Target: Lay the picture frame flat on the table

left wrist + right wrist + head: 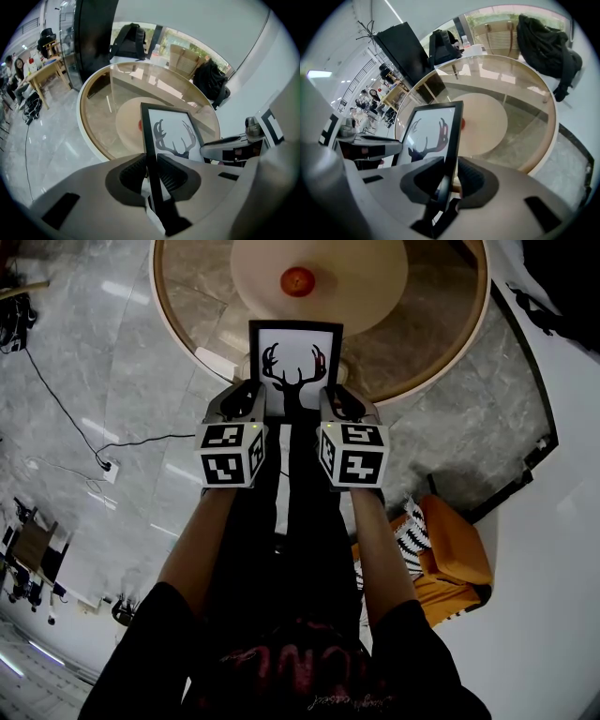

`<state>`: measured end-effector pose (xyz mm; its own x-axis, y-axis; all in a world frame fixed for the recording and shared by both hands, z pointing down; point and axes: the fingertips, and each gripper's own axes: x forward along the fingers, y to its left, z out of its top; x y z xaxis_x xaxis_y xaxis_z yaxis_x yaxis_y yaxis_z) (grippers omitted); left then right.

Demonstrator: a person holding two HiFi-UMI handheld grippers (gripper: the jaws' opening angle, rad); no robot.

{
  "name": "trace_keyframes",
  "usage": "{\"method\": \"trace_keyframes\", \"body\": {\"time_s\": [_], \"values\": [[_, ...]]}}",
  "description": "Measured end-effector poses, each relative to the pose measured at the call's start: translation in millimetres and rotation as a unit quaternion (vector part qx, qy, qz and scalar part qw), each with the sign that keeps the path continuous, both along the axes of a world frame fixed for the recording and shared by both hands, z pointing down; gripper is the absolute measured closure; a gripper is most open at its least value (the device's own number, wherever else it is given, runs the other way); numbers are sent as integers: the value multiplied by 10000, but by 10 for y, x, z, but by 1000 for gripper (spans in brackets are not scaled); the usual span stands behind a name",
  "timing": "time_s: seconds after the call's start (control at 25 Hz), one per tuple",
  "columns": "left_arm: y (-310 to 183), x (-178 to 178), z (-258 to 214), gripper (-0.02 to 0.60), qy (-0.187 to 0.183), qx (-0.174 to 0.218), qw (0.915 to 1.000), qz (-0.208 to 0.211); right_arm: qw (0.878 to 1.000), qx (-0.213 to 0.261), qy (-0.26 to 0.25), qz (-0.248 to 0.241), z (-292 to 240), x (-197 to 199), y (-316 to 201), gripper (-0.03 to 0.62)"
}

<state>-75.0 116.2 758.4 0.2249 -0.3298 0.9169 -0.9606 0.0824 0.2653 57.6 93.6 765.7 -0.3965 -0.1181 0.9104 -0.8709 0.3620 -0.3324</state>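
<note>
While both grippers clamp it, the picture frame (295, 357) is held clear of the floor at the near rim of the round table (178, 324).

Item: picture frame, black border, white sheet, black antlered stag's head. Portrait format. In the head view its long axis runs away from the person toward the table's middle, with the antlers at the far end and the printed face turned toward the head camera. Its near end is hidden between the grippers, so contact with the tabletop cannot be told.

Left gripper (248, 397): jaws narrow, closed on the frame's left edge (149, 140), which stands on edge between the ribbed pads (133, 172).

Right gripper (330, 399): jaws narrow, closed on the frame's right edge (453, 136), likewise between the pads (473, 176).

Table: glossy brown top with a pale rim and a cream disc (366, 277) at its centre. A small red-orange round object (298, 281) sits on the disc, beyond the frame's far end and apart from it.

Surroundings: grey marble floor (94, 352), orange chair (450, 559) to the right.
</note>
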Motion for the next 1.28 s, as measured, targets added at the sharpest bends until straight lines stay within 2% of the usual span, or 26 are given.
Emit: {"method": "trace_keyframes", "body": {"time_s": [0.24,0.92,1.28], "values": [[-38,-12,-28,508,-86,87,9998,155,10000,9,57,3,-7,8,-8,510],[-145,-49,-175,523,-53,223,9997,95,9997,179,122,78,-146,31,-112,511],[-218,-115,-338,571,-188,401,9989,126,9985,538,74,-13,-347,-24,-245,569]]}}
